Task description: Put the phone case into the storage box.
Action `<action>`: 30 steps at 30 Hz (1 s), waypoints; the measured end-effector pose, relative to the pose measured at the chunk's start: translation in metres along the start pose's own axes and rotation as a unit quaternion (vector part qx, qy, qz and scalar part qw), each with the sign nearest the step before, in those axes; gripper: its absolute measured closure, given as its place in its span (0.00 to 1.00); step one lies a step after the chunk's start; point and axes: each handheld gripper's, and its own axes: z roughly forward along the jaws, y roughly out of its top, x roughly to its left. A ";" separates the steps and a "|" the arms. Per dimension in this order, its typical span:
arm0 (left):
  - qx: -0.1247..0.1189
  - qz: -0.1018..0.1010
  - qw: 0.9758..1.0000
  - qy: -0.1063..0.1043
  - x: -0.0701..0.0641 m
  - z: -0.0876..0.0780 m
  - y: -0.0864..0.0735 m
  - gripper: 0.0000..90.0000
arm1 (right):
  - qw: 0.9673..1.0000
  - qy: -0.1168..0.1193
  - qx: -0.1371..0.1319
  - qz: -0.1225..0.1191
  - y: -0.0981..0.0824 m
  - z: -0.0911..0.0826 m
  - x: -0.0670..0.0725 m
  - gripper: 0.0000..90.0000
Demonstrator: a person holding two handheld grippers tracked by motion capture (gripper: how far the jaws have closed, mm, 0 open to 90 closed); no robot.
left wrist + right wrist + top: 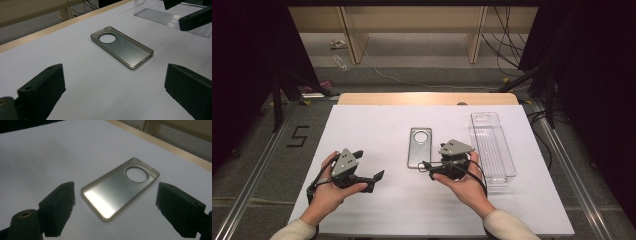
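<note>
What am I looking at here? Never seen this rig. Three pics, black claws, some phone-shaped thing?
No robot arm here: a person at a table holds a hand-operated two-jaw gripper in each hand. The high view looks down from above the person; the left gripper is at its left, the right gripper at its right. The other two pictures come from cameras riding on each gripper, looking along its own black jaws.

On the white table lies a translucent phone case, open side up, with a round camera hole. To its right sits a clear plastic tray.

Nothing is held. Both grippers stand open, and the case lies flat ahead of the jaws, untouched.
</note>
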 end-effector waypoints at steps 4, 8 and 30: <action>0.000 0.000 1.000 0.000 0.000 0.000 0.000 0.03 | 1.000 0.008 0.018 -0.017 0.001 0.004 0.000 0.19; 0.001 -0.001 1.000 0.001 0.000 0.000 0.000 0.03 | 0.998 0.018 0.043 -0.048 0.004 0.009 0.000 0.19; -0.001 -0.002 1.000 0.000 0.000 0.001 0.000 0.03 | 0.973 0.043 0.161 -0.159 0.029 0.047 0.001 0.25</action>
